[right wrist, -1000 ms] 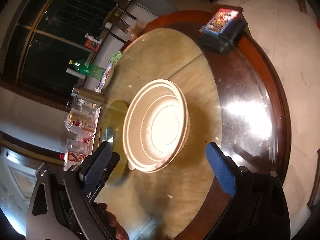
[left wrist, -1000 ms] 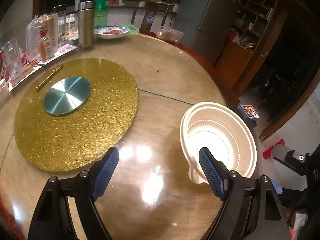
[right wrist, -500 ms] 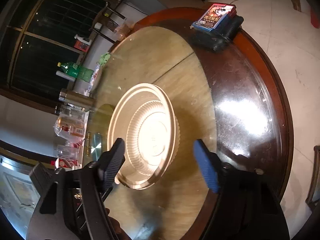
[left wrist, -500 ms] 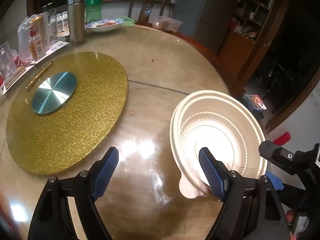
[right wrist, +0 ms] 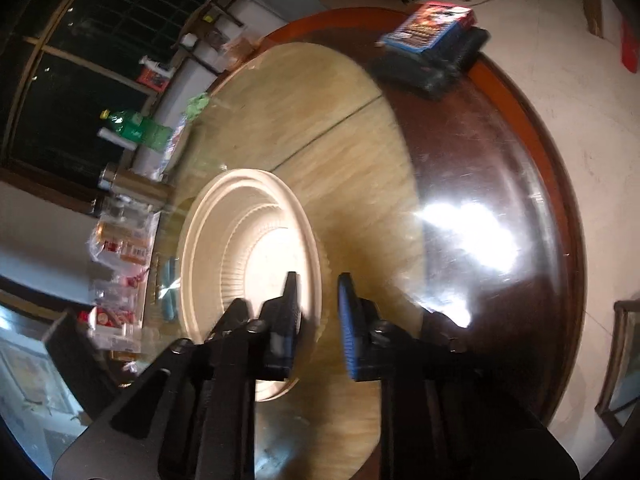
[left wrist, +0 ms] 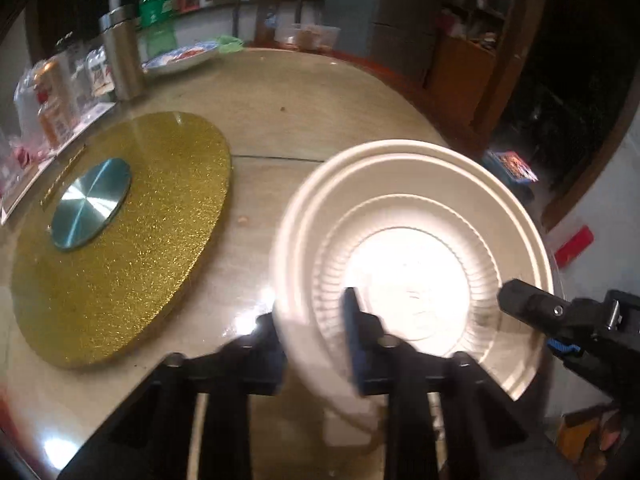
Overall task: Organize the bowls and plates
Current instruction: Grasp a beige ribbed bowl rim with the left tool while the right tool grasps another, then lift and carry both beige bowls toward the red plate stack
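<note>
A stack of cream ribbed disposable bowls (left wrist: 416, 248) sits on the round glass-topped table, also in the right wrist view (right wrist: 248, 256). My left gripper (left wrist: 316, 340) straddles the stack's near-left rim, one finger inside and one outside, jaws closed on the rim. My right gripper (right wrist: 318, 312) straddles the opposite rim, jaws narrowed onto it; it shows in the left wrist view as a black finger (left wrist: 532, 304) over the bowl's right edge.
A gold glitter turntable (left wrist: 120, 232) with a metal hub lies left of the bowls. Bottles, a steel flask (left wrist: 122, 52) and a plate of food (left wrist: 180, 58) stand at the far edge. A box on a black case (right wrist: 432, 36) rests near the table rim.
Both grippers moved in on the bowl stack and closed from wide open onto opposite sides of its rim. The bowls now fill much more of both views.
</note>
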Demonstrator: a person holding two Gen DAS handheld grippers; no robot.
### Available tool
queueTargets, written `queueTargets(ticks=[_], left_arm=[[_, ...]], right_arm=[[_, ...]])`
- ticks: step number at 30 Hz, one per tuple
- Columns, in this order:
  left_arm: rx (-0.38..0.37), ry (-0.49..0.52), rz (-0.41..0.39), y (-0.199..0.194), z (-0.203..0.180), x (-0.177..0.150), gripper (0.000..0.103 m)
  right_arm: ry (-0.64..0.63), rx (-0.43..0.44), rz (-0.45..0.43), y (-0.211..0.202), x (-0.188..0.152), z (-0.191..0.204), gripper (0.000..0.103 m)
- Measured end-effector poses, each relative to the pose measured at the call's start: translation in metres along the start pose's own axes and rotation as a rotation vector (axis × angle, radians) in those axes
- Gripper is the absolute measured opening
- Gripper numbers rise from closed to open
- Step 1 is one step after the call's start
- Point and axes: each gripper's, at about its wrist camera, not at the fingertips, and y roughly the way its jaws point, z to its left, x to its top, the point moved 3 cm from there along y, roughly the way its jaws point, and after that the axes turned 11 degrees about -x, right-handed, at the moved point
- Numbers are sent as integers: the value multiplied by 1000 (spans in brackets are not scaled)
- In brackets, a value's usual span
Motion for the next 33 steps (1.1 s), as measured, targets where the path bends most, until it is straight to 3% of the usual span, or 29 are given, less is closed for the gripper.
queueTargets(ticks=[3, 20, 33], left_arm=[[5, -1, -10, -7, 4, -2, 21], [92, -57, -93, -58, 57, -17, 21], [125, -142, -117, -87, 108, -41, 21]], right_arm=[[-27, -16, -16, -3, -5, 6, 11], [-137, 77, 14, 3, -49, 70, 11], [-224, 100, 53, 13, -89, 116, 11]])
